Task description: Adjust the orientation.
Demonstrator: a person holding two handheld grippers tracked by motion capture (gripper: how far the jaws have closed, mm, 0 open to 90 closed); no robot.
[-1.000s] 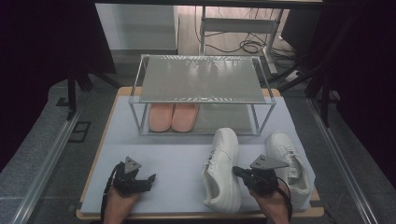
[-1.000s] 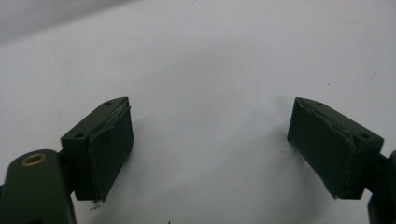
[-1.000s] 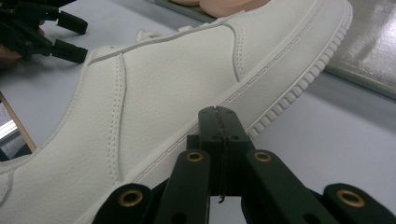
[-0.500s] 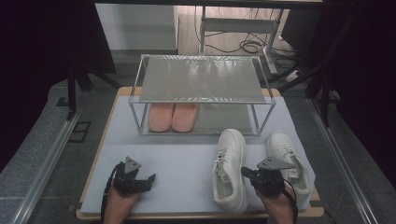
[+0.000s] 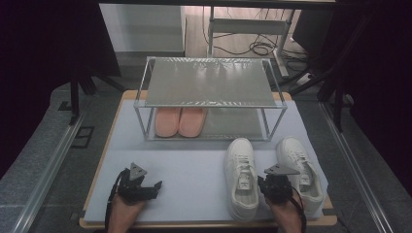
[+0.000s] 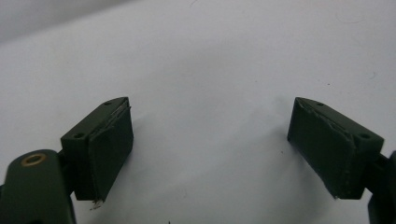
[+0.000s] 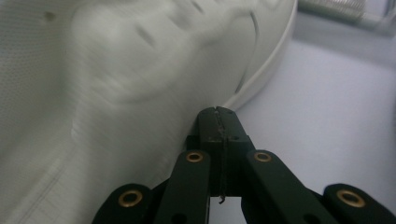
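Two white sneakers lie on the pale mat (image 5: pixel 194 165) in front of a metal shoe rack (image 5: pixel 209 82). My right gripper (image 5: pixel 268 183) sits low between the left sneaker (image 5: pixel 241 177) and the right sneaker (image 5: pixel 296 160). In the right gripper view its jaws (image 7: pixel 219 114) are pressed together, tips against the side of the left sneaker (image 7: pixel 116 79); I see nothing between them. My left gripper (image 5: pixel 154 188) rests at the front left of the mat, jaws wide open (image 6: pixel 210 140) over bare mat with nothing in them.
A pair of pink slippers (image 5: pixel 180 121) stands on the rack's lower shelf, left half. The rack's top shelf is bare. A rack bar (image 7: pixel 336 7) shows at the top right of the right gripper view. Dark floor and table rails surround the board.
The right gripper has sunk and shifted right, and the left sneaker has swung from a tilt to lie straighter and further right. The left gripper has stayed put.
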